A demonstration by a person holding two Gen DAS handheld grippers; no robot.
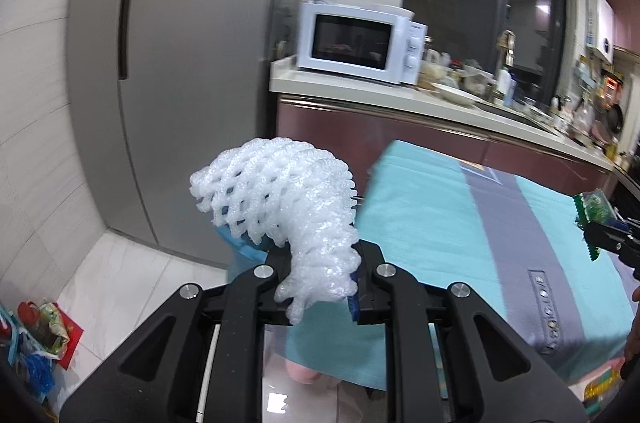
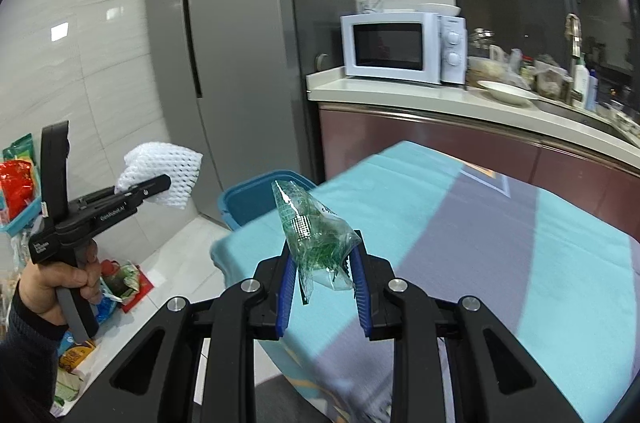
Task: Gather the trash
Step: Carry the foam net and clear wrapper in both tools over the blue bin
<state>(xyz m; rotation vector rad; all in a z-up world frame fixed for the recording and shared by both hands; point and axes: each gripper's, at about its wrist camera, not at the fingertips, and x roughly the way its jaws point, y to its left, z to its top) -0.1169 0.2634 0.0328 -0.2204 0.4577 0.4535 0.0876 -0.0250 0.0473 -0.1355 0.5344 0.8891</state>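
**Both tongs carry trash above the table edge**

The white foam net [image 1: 280, 199] is pinched at its lower end between the pads of the left tongs [image 1: 320, 279], which are clamped on it; the rest of the net bulges up and to the left beyond the tips; the green plastic wrapper [image 2: 316, 235] sits crumpled between the blue pads [image 2: 362, 287] of the right tongs [image 2: 322, 263], which are closed on it; just past both sets of tips stands a blue bin [image 2: 244, 199], partly hidden by the table corner; under and to the right of the tongs spreads the teal and grey tablecloth [image 2: 460, 243]; a hand [image 2: 56, 283] grips the left tongs' handle; further off stand the grey fridge [image 2: 248, 55] and, on the counter [image 2: 400, 95], a white microwave [image 2: 400, 45]; bags and packets [image 1: 44, 335] lie on the floor at the left.
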